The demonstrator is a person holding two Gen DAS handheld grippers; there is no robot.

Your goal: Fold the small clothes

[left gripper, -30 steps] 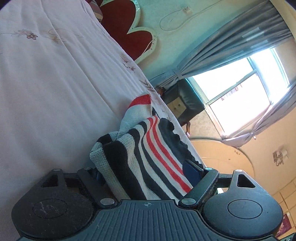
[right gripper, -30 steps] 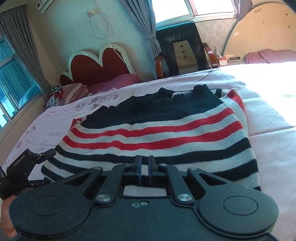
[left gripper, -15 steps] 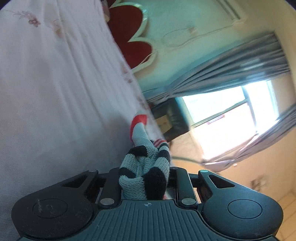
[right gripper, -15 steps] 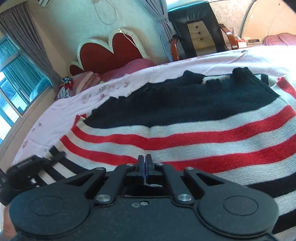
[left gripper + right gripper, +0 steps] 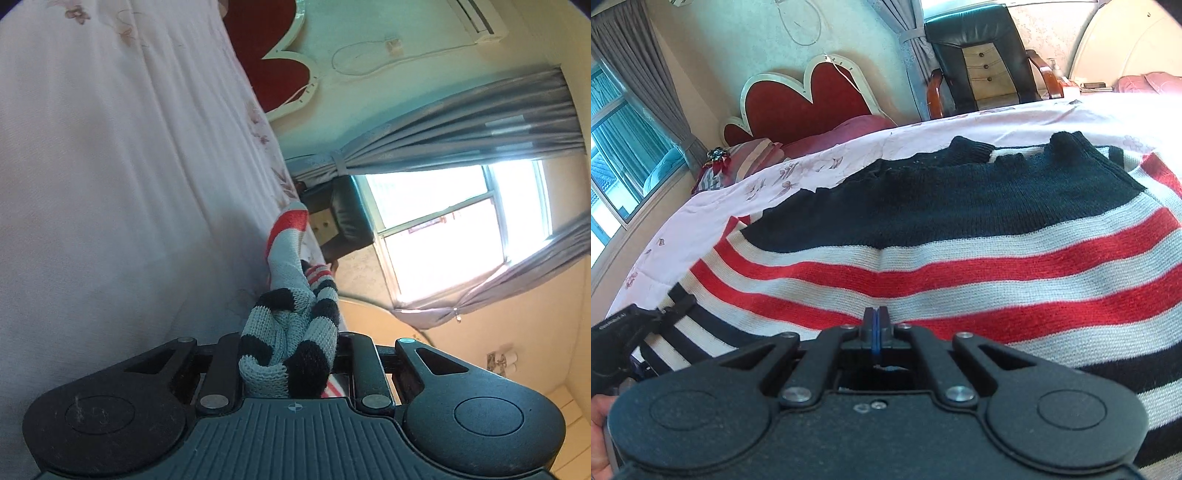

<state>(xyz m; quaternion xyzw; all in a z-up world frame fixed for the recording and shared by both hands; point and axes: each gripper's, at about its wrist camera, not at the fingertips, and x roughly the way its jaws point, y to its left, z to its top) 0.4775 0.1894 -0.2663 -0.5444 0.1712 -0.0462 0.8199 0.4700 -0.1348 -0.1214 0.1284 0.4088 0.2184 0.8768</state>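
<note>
**Q:** What do your hand-held grippers have hold of?

**A:** My left hand-held gripper point(image 5: 291, 354) is clamped on a bunched corner of the striped sweater point(image 5: 960, 266), the knit wadded between its jaws. My right hand-held gripper point(image 5: 875, 328) has its jaws pressed together at the hem near 6 o'clock; whether any knit is caught between them, I cannot tell.

**Q:** Where does the garment lie?

**A:** Spread on the bed point(image 5: 812, 162), its black neck end toward 12 o'clock, the left hand-held gripper showing at 9 o'clock in my right view.

**Q:** How far along is the folding?

**A:** Early, I judge. The body looks mostly flat; one corner is gathered, no finished fold shows. The folds themselves remain.

**Q:** The count?

**A:** One sweater, two hand-held grippers, one bed, one red headboard point(image 5: 812, 99), one black chair point(image 5: 982, 55).
</note>
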